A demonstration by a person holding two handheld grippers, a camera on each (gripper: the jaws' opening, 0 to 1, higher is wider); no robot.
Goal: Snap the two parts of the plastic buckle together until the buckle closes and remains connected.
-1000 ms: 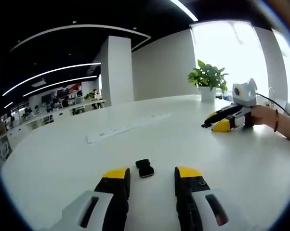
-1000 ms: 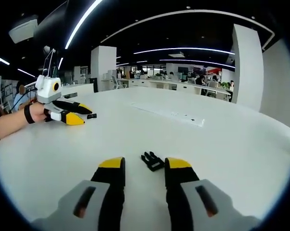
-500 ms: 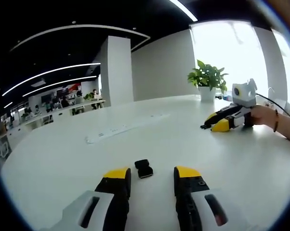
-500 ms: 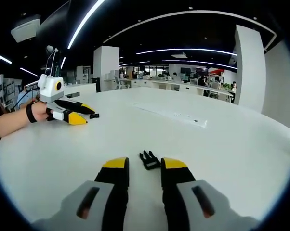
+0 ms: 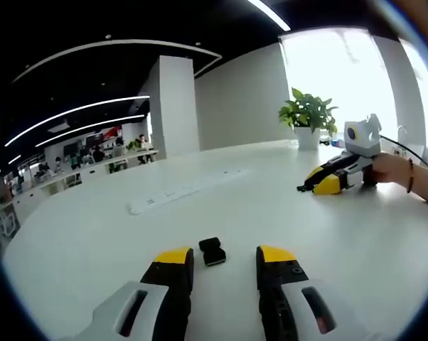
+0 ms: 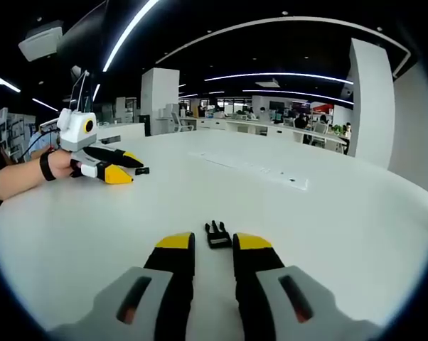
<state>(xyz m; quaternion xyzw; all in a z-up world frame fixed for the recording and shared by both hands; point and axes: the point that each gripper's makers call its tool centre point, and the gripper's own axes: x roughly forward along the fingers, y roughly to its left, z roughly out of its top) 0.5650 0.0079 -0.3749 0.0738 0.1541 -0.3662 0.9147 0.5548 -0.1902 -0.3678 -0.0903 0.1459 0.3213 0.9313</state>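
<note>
**Both tools poised over separate buckle halves**

The left tool (image 5: 224, 257), yellow-tipped jaws spread, sits low on the white surface (image 5: 356, 241) with the small black plastic socket half of the buckle (image 5: 212, 251) lying just ahead, between its tips. The right tool (image 6: 213, 242) has its jaws nearly together, and the black pronged half of the buckle (image 6: 217, 234) lies at their tips; whether they touch it is unclear. The halves are well apart. Both look light, stiff and slick, likely to skid. Grip each by its flat body sides, leaving prongs and socket mouth free.
</note>
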